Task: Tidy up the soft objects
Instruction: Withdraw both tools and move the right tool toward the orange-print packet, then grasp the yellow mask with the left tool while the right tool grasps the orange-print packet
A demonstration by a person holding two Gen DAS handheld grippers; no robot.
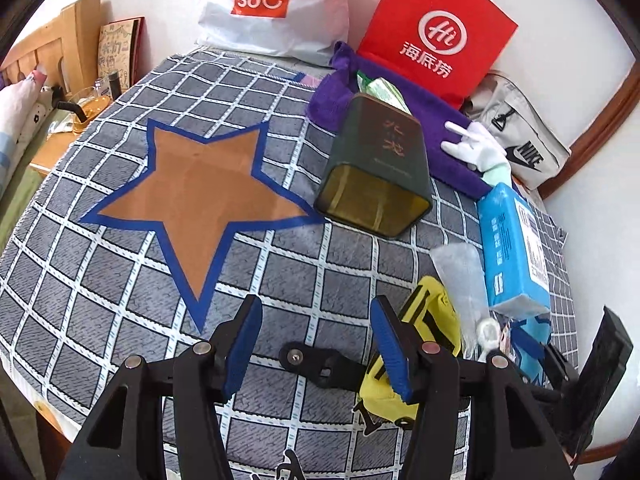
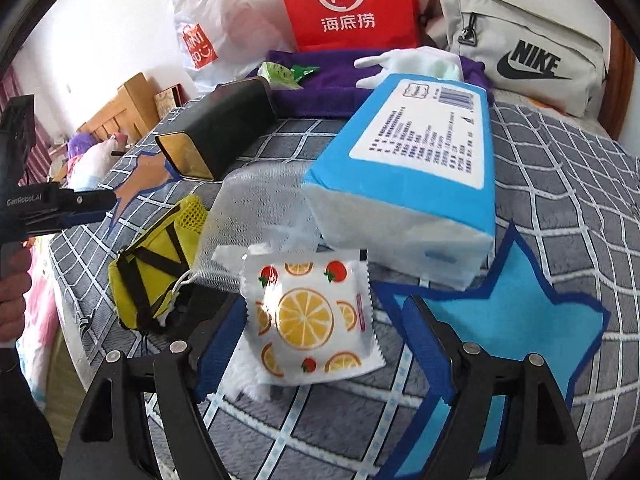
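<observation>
Right gripper [image 2: 324, 344], jaws apart and gripping nothing, straddles a fruit-print packet [image 2: 310, 316] lying on the checked bedspread [image 2: 560, 168]; a blue tissue pack [image 2: 408, 164] lies just beyond it and a light-blue star patch [image 2: 520, 316] beside its right finger. Left gripper [image 1: 316, 344], jaws apart and empty, hangs over the bedspread, a yellow pouch [image 1: 434, 312] touching or just behind its right finger, an orange star patch [image 1: 200, 196] ahead to its left.

Both the left gripper [image 1: 316, 344] and the right gripper [image 2: 326, 346] are matte black frames with round silver screws at the joints and ribbed blue pads lining their fingers [image 1: 244, 344]. White "GenRobot.AI" lettering marks the left gripper's side.
</observation>
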